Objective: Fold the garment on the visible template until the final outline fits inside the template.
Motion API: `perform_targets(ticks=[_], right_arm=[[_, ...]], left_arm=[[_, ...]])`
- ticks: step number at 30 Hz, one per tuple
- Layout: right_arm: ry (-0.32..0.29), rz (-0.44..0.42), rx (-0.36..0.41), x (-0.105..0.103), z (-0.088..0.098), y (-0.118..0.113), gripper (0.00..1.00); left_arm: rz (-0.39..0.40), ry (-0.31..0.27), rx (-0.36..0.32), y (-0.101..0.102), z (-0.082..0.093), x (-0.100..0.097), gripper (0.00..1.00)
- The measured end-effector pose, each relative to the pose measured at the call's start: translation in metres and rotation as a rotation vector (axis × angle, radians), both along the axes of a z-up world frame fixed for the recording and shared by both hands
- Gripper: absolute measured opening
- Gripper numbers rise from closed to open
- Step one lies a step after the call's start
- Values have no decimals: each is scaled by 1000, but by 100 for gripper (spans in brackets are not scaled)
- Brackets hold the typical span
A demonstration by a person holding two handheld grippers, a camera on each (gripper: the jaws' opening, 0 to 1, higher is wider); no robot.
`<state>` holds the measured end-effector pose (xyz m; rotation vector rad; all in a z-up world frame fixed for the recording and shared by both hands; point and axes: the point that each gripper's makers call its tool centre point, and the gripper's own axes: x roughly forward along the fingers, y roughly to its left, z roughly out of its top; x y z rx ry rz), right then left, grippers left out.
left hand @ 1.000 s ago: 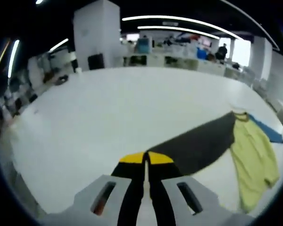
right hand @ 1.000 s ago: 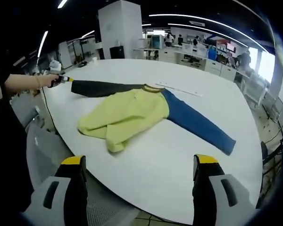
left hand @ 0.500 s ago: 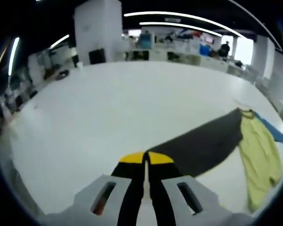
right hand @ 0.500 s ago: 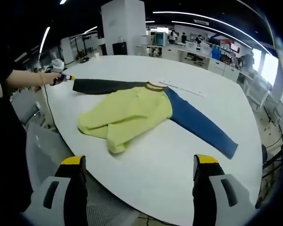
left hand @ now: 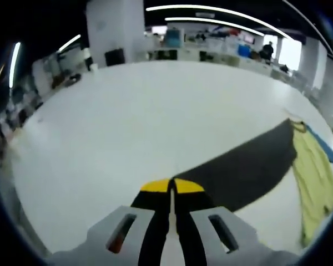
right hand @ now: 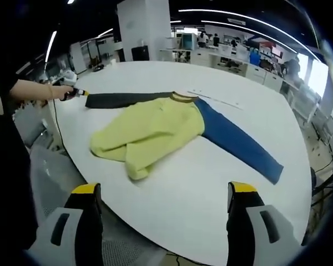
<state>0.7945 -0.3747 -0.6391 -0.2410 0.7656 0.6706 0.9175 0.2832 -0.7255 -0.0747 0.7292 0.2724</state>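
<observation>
A long-sleeved garment lies on the white round table point(right hand: 211, 183). Its body point(right hand: 150, 130) is yellow-green and rumpled, one sleeve is dark grey point(right hand: 127, 100), and the other is blue point(right hand: 238, 141). My left gripper point(left hand: 171, 185) is shut on the end of the dark sleeve point(left hand: 238, 172), which is stretched out flat. The right gripper view shows the same left gripper point(right hand: 77, 92) in a person's hand at the table's left edge. My right gripper point(right hand: 164, 189) stands open and holds nothing, well short of the garment at the near table edge. The sleeve's cuff is hidden between the left jaws.
A thin pale strip point(right hand: 216, 100) lies on the table just behind the collar point(right hand: 183, 97). A person's arm point(right hand: 28, 88) reaches in from the left. Desks, a white pillar point(right hand: 144, 27) and people stand far behind the table.
The left gripper, still shut on the dark sleeve, has moved slightly, and the sleeve now looks drawn straighter and flatter. The right gripper has stayed open and nearly still.
</observation>
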Motion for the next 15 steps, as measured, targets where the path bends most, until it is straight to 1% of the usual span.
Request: perform_targets(ticks=[4,9,11,15], right_arm=[[-2,1,-16,4,-2,0,94],[9,-2,-10,6,-8,2,94],[16,0,-13,7,-10,3,94],[22,-1,-11,10,-12,4,94]], left_arm=[[-20,24,13,1,-6,5,0],[-15,46,6,5,-16,10,0],[-25,67,16,3,-21,9,0],[-26,88,14,4,-29,9,0]])
